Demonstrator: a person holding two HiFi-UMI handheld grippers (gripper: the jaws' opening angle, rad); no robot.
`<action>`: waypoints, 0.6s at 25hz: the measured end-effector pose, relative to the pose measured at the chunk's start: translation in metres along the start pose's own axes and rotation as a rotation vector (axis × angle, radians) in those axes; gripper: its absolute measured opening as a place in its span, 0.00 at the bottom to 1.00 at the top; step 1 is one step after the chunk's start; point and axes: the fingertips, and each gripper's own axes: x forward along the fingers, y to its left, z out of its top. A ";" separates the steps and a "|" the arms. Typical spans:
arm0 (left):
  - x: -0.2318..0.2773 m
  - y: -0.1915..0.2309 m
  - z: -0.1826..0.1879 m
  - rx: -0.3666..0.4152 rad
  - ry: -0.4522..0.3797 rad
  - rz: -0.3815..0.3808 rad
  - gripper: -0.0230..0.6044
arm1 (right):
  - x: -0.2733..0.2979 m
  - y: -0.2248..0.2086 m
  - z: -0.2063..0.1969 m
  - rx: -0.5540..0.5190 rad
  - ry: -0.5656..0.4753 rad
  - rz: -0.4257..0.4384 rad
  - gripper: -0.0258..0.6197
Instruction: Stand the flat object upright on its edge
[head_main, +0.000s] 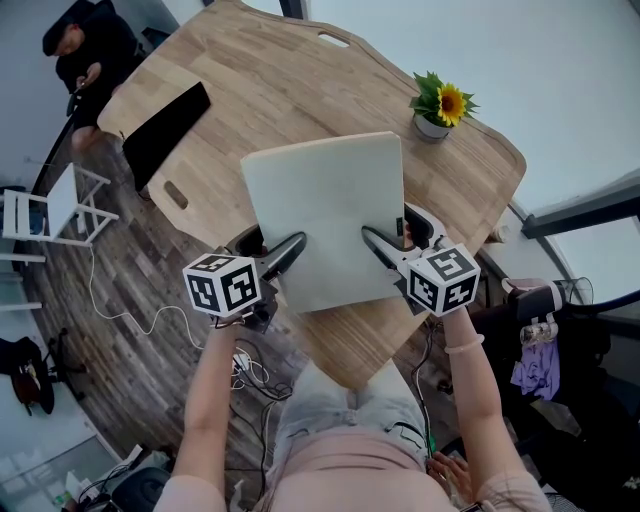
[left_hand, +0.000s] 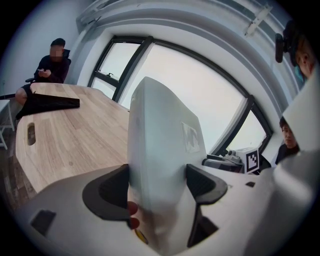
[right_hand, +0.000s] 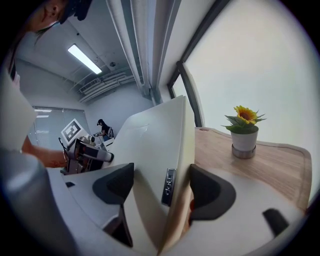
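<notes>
Closed on the flat object's near edge: left gripper at 7 o'clock, right gripper at 5. Held tilted over the table. Could slip on its smooth faces, or topple toward the sunflower pot at 1 o'clock.

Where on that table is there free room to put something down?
The far half of the table is bare wood, bordered by the black pad at left and the flower pot at right. The near end is crowded: the left tool and right tool both clamp the white slab there, covering the wood.
</notes>
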 end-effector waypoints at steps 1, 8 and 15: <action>-0.001 -0.001 0.002 0.010 -0.009 0.001 0.56 | -0.001 0.001 0.002 -0.008 -0.008 -0.002 0.58; -0.008 -0.007 0.012 0.057 -0.067 0.005 0.56 | -0.006 0.004 0.016 -0.066 -0.057 -0.012 0.58; -0.012 -0.012 0.021 0.104 -0.105 0.015 0.56 | -0.008 0.007 0.025 -0.110 -0.094 -0.018 0.58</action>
